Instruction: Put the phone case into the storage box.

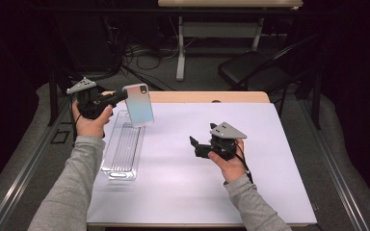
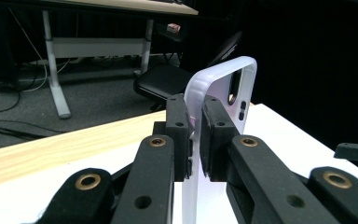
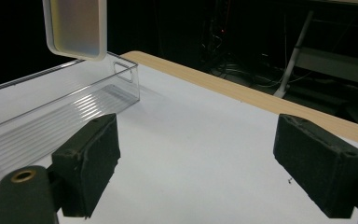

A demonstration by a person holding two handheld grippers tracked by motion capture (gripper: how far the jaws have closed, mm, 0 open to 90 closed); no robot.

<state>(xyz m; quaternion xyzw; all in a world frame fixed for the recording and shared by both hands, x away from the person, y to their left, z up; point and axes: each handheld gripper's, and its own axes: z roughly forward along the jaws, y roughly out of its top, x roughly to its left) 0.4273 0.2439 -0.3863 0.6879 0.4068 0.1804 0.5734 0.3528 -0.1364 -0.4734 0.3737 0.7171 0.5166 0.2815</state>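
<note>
White covers the table [image 1: 183,183] from the near edge almost to the back, where a strip of bare wood shows. Largest thing standing on it is one clear plastic bin [image 1: 123,149], long and narrow, set at the left with its long axis running from the person toward the far edge; nothing lies in it as far as can be seen. One phone case [image 1: 138,104], pale and iridescent with a camera cut-out at its top end, hangs in the air above the bin's far end, upright with a slight tilt, its long axis closer to vertical than level.

The left gripper [image 1: 118,96] is clenched on the case: in the left gripper view both pads press its thin wall (one on each face) with the phone case [image 2: 223,88] rising past them. The right gripper [image 1: 196,146] sits low over the middle of the table, well apart from case and bin, jaws released and standing wide, nothing between them.

Decisive relation, in my judgement: the bin lies directly below and toward the person from the held case, so lowering it in calls for turning its long axis level, along the bin's length. The left hand is plainly the nearer.

Count: one table, one bin, one case, two grippers.
</note>
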